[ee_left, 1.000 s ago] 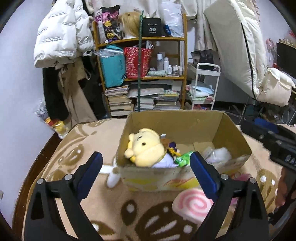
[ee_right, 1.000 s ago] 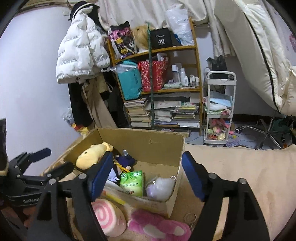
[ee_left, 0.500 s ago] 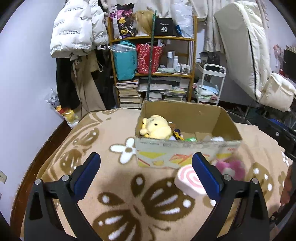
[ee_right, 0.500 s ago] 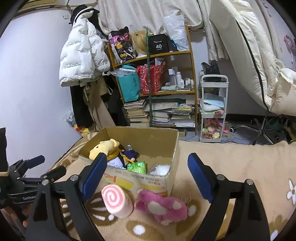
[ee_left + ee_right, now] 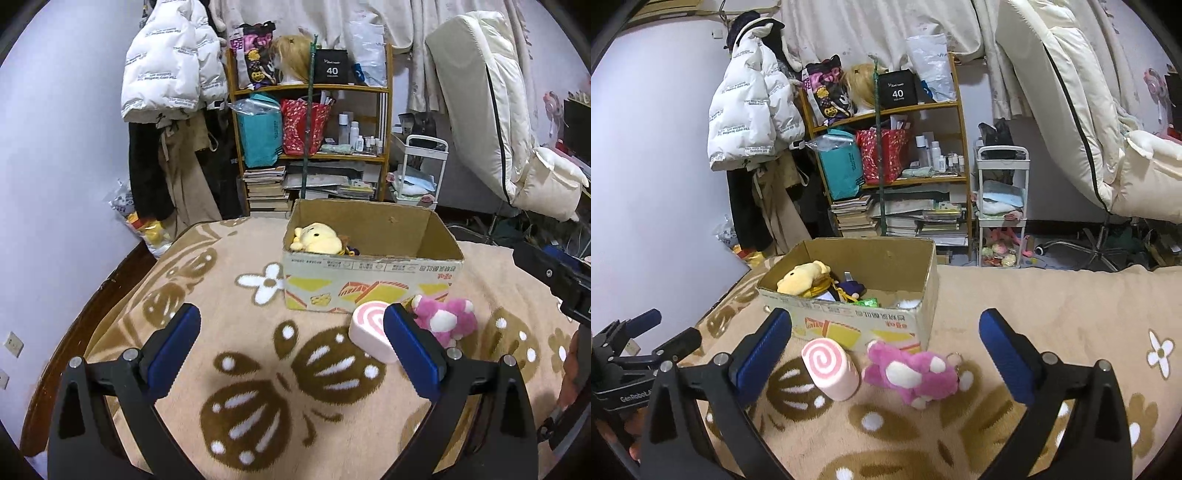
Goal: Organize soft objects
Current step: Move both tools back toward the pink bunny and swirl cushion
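Note:
A cardboard box (image 5: 369, 284) (image 5: 864, 325) stands on the patterned blanket. Inside it lie a yellow plush bear (image 5: 317, 240) (image 5: 803, 278), a dark purple toy (image 5: 851, 288) and a green packet (image 5: 868, 302). In front of the box lie a pink swirl roll cushion (image 5: 369, 332) (image 5: 829, 369) and a pink plush animal (image 5: 445, 319) (image 5: 912, 373). My left gripper (image 5: 291, 350) is open and empty, back from the box. My right gripper (image 5: 884, 354) is still opening wide, nothing between its pads; both pink toys lie on the blanket ahead of it.
A cluttered wooden shelf (image 5: 314, 147) with books and bags stands behind the bed, beside hanging coats (image 5: 170, 74) and a white trolley (image 5: 1001, 206). A folded white mattress (image 5: 491, 110) leans at the right. The blanket's left edge (image 5: 110, 295) drops to the floor.
Both grippers have pulled back from the box and risen a little. The right jaws have spread wider. The pink roll and pink plush now show whole in front of the box.

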### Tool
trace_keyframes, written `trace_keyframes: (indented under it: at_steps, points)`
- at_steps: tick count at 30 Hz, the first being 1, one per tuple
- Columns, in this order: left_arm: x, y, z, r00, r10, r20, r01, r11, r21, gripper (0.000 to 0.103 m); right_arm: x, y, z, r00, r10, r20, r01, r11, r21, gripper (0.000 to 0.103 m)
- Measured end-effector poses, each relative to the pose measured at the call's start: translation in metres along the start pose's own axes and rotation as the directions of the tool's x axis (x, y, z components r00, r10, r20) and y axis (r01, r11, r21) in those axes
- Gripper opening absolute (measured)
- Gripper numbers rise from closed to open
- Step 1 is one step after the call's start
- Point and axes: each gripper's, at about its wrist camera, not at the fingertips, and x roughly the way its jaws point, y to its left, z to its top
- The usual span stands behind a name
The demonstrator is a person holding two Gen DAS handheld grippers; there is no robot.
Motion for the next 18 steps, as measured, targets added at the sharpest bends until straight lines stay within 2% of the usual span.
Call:
trace_keyframes:
  at_steps: [9, 18]
  points:
    - [-0.009, 0.008, -0.004, 1.000, 0.016, 0.001, -0.016, 1.000, -0.012, 0.098, -0.002, -0.011, -0.005, 0.999, -0.029, -0.016, 0.029, 0.999, 0.040, 0.103]
    - [0.007, 0.001, 0.000, 1.000, 0.020, -0.017, -0.020, 1.000, 0.002, 0.098, 0.013, -0.017, -0.006, 0.999, -0.043, -0.034, 0.044, 0.998, 0.041, 0.103]
